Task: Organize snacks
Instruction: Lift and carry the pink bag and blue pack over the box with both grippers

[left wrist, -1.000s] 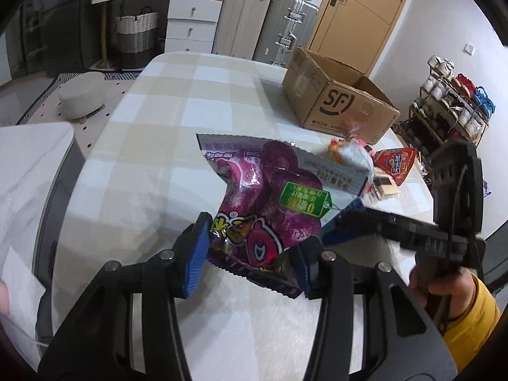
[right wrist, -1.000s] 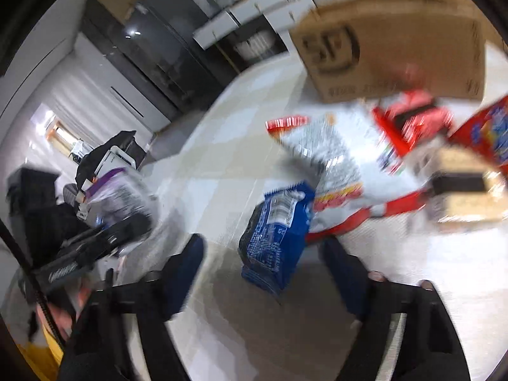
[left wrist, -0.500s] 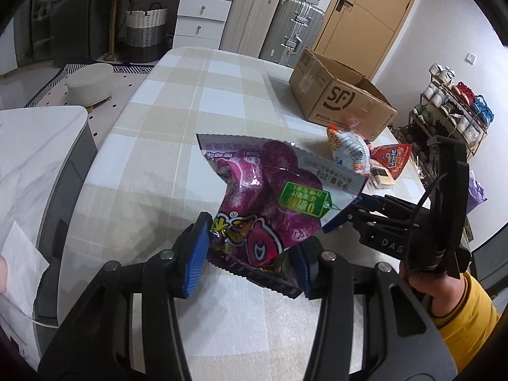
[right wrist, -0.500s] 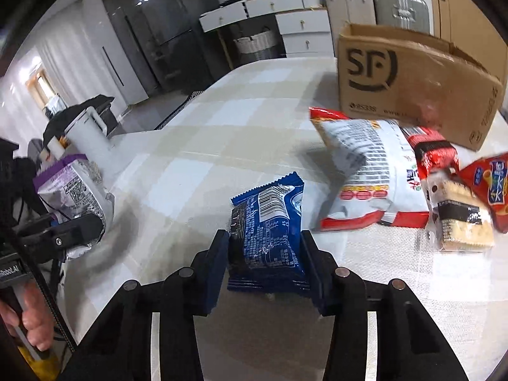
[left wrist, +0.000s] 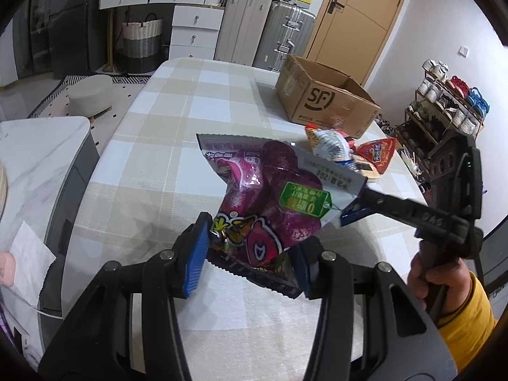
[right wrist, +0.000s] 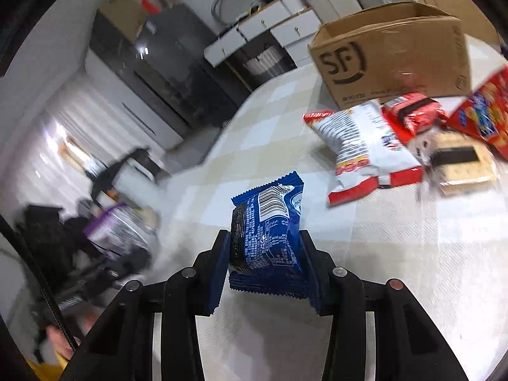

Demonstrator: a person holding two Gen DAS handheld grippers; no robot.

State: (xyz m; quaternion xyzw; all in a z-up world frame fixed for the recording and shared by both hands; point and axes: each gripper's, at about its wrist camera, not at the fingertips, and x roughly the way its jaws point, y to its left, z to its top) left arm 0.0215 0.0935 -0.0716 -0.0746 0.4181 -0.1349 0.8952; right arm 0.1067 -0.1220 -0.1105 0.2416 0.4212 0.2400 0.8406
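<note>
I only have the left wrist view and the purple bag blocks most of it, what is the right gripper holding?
Observer: The right gripper is shut on a blue snack packet; its jaws have just been closing onto it.
Operator: Which side of the packet faces the camera?
Observer: The printed back, with a barcode near the top.
Operator: What sits beside the white bag near the cardboard box?
Observer: A small red packet lies between the white bag and the cardboard box, close against the bag.
Operator: And the crackers?
Observer: A clear pack of square crackers lies right of the white bag, partly under a red biscuit bag.
</note>
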